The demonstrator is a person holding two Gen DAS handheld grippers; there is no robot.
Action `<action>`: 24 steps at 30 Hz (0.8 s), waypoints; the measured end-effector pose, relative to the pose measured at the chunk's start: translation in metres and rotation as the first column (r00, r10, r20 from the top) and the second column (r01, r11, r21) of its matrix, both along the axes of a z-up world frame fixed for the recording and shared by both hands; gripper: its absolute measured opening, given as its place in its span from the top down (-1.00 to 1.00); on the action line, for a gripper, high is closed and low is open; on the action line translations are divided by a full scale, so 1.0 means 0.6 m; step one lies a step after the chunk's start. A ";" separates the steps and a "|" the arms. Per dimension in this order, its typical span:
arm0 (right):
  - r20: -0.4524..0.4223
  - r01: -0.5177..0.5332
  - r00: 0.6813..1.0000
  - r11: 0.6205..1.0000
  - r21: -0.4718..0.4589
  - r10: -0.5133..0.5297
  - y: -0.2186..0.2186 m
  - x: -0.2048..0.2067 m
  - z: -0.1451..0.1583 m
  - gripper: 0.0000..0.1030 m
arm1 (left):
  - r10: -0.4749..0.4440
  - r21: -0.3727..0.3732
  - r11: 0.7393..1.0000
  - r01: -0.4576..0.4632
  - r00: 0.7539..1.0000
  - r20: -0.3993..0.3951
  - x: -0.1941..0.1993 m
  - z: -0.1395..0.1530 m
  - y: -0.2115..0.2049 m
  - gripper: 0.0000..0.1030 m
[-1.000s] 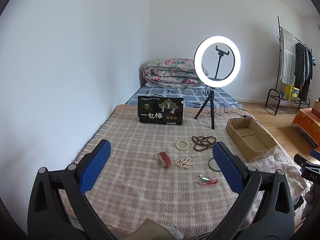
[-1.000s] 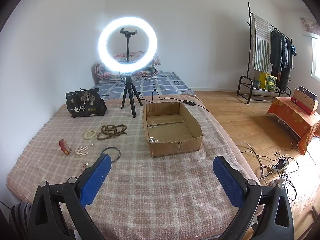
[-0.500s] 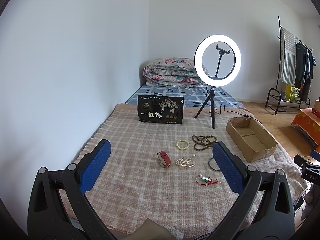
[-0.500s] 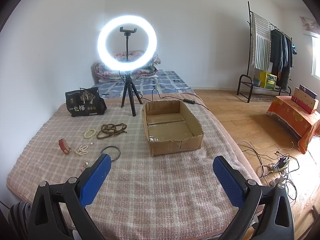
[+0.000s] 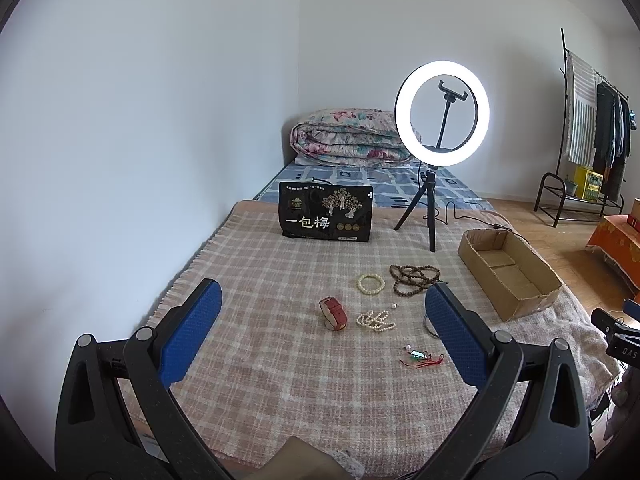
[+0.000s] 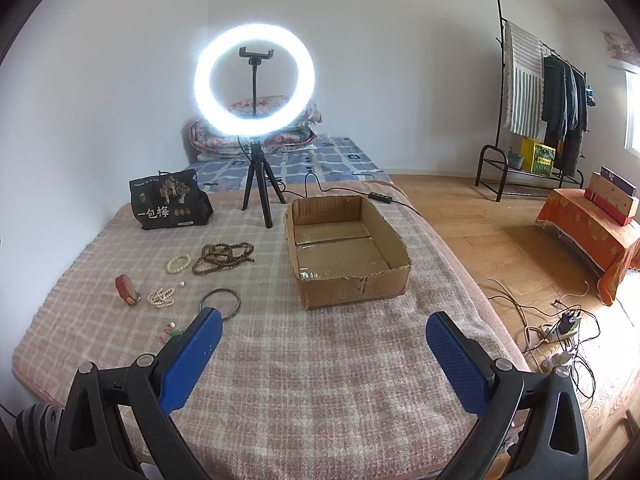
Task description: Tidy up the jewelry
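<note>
Jewelry lies on a checked blanket: a cream bead bracelet (image 5: 371,283), a brown bead necklace (image 5: 414,277), a red watch (image 5: 334,313), a white pearl string (image 5: 375,321), a dark bangle (image 6: 220,303) and a red-green charm (image 5: 420,357). An empty cardboard box (image 6: 348,248) sits to their right. My left gripper (image 5: 322,332) is open and empty, held above the blanket near the jewelry. My right gripper (image 6: 322,356) is open and empty, in front of the box.
A lit ring light on a tripod (image 6: 256,132) and a black printed bag (image 5: 326,214) stand behind the jewelry. A folded quilt (image 5: 348,138) lies at the wall. A clothes rack (image 6: 532,112), an orange-covered stand (image 6: 592,232) and floor cables (image 6: 560,324) are to the right.
Both grippers have drifted slightly forward toward the blanket; the scene looks a little nearer. Nothing has been picked up.
</note>
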State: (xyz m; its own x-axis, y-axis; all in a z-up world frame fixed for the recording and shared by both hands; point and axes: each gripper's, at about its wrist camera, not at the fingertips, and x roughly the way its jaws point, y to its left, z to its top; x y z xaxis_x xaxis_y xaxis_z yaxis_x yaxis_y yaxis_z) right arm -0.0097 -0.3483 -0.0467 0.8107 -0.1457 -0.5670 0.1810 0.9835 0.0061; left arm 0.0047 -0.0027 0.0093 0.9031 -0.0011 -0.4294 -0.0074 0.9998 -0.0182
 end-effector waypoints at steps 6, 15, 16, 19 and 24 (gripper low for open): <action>-0.014 -0.005 1.000 1.000 0.000 0.005 0.004 0.015 -0.008 -0.99 | 0.010 -0.004 1.000 -0.010 1.000 -0.017 0.017 -0.017 0.008 -1.00; -0.057 -0.018 0.998 1.000 -0.017 0.017 0.009 0.053 -0.029 -0.99 | 0.047 0.005 0.999 -0.047 0.994 -0.095 0.065 -0.067 0.033 -1.00; -0.061 -0.020 0.998 1.000 -0.017 0.019 0.009 0.059 -0.033 -0.99 | 0.047 0.005 0.999 -0.047 0.993 -0.105 0.072 -0.074 0.036 -1.00; -0.077 -0.031 0.997 0.999 -0.033 0.029 0.016 0.078 -0.044 -0.99 | 0.040 0.014 0.999 -0.038 0.991 -0.125 0.090 -0.096 0.041 -1.00; -0.110 -0.078 0.991 0.996 -0.033 0.074 0.027 0.122 -0.071 -0.99 | 0.007 0.037 0.999 -0.001 0.986 -0.169 0.123 -0.128 0.039 -1.00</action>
State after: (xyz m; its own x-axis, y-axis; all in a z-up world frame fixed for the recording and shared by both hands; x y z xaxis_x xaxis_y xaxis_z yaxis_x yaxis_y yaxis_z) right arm 0.0633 -0.3319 -0.0895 0.7542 -0.1089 -0.6475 0.1036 0.9935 -0.0464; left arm 0.0784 0.0209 -0.0678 0.8175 0.0211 -0.5755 -0.0115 0.9997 0.0203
